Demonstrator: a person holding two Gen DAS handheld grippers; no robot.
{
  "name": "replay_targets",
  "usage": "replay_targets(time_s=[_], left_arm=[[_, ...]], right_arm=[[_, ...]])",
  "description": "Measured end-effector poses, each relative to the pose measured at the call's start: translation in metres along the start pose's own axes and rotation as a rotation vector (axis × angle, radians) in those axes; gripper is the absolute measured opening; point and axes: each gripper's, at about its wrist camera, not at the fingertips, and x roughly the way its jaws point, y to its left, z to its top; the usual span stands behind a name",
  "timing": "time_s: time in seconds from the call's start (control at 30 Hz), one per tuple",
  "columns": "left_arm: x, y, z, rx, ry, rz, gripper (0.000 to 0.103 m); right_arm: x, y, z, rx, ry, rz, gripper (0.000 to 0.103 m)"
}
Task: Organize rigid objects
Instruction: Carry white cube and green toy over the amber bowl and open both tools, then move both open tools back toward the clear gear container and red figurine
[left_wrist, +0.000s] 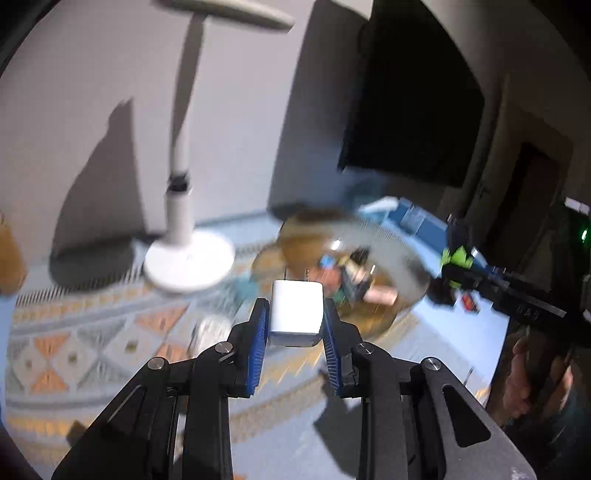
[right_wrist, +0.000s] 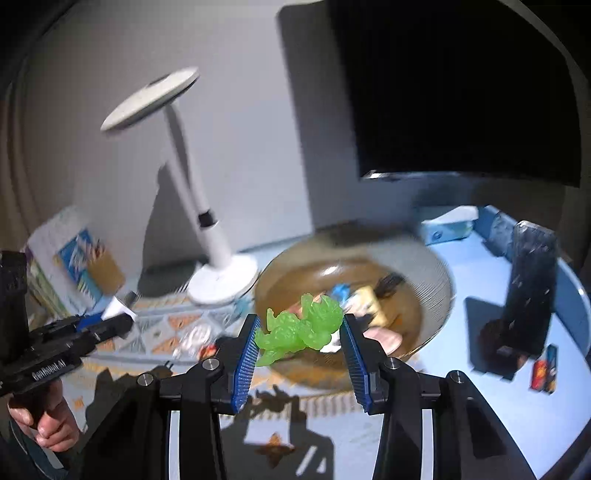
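Note:
My left gripper (left_wrist: 294, 314) is shut on a white plug-in charger (left_wrist: 296, 312), prongs pointing away, held in the air above the patterned mat (left_wrist: 92, 343). My right gripper (right_wrist: 300, 326) is shut on a translucent green toy figure (right_wrist: 301, 326), lifted over the near rim of a brown glass bowl (right_wrist: 436, 291). The bowl (left_wrist: 303, 240) holds several small items and lies just beyond the charger. The right gripper (left_wrist: 456, 258) with the green toy shows at the right of the left wrist view. In the right wrist view, the left gripper (right_wrist: 118, 314) with the charger (right_wrist: 117, 309) sits at the left, a hand below it.
A white desk lamp (left_wrist: 188, 258) stands left of the bowl. A dark monitor (right_wrist: 461, 92) hangs behind. A black stand (right_wrist: 528, 288) and a small colourful box (right_wrist: 543, 373) sit on the blue table at right. Books (right_wrist: 70, 266) lean at far left; a blue box (right_wrist: 450, 225) lies behind the bowl.

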Motion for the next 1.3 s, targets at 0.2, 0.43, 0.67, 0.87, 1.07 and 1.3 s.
replay_targets(time_s=[0.2,0.43,0.67,0.87,1.07,1.3], left_arm=[[0.018,-0.033,0.053,0.057,-0.055,-0.029,0.025],[0.102,-0.05,0.056,0.056,0.06,-0.048,0.025],[0.167,-0.064,0.029,0.078,0.188,-0.077,0.025],[0.19,-0.081,0.016,0.116,0.262,-0.134,0.025],[0.158,-0.071,0.034,0.065,0.201,-0.176,0.06],[0.077,-0.042,0.048,0.031,0.064,-0.116,0.071]], right_arm=[[0.002,-0.025,0.022,0.003,-0.032,-0.07,0.043],[0.065,-0.073,0.026,0.091,0.102,-0.18,0.043],[0.104,-0.104,0.014,0.132,0.191,-0.233,0.043],[0.11,-0.108,0.011,0.141,0.21,-0.226,0.044],[0.083,-0.107,0.021,0.166,0.131,-0.225,0.069],[0.039,-0.09,0.032,0.182,0.051,-0.186,0.069]])
